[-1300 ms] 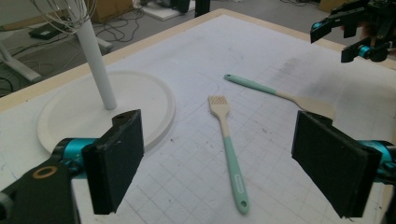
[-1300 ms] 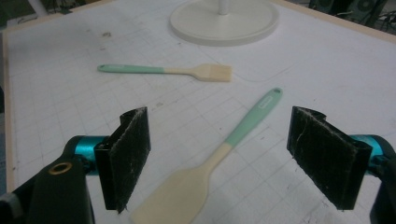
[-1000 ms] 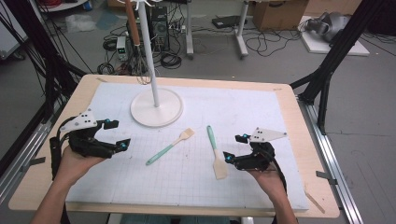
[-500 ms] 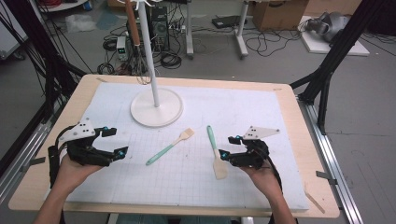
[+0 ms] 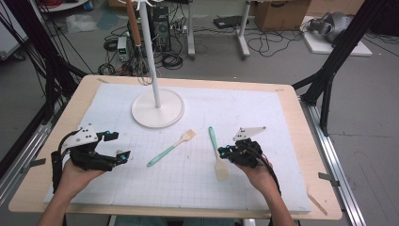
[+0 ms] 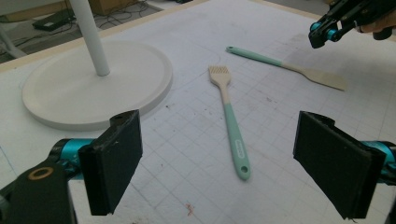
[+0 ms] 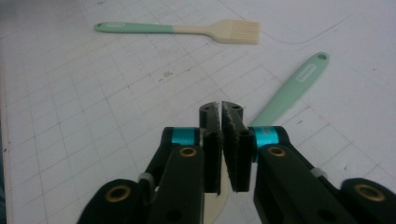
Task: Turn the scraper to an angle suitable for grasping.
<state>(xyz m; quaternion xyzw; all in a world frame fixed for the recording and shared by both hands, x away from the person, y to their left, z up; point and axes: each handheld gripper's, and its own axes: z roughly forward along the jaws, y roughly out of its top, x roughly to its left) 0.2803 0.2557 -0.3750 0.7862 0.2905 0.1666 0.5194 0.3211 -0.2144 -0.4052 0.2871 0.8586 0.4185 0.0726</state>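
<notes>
- Nearest me, my left gripper [image 5: 123, 157] hovers low over the mat [image 5: 263, 122], jaws wide apart, nothing between them.
- My right gripper [image 7: 220, 109] has jaws pressed together, empty, poised right above the spatula [image 5: 217, 155].
- Step, I judge: approach, before any grasp. Next: open the right jaws, drop onto the spatula handle.
- Left gripper view shows the brush [image 6: 231, 119] lined up between my open jaws; high view adds the stand [image 5: 157, 107] farther back.
</notes>
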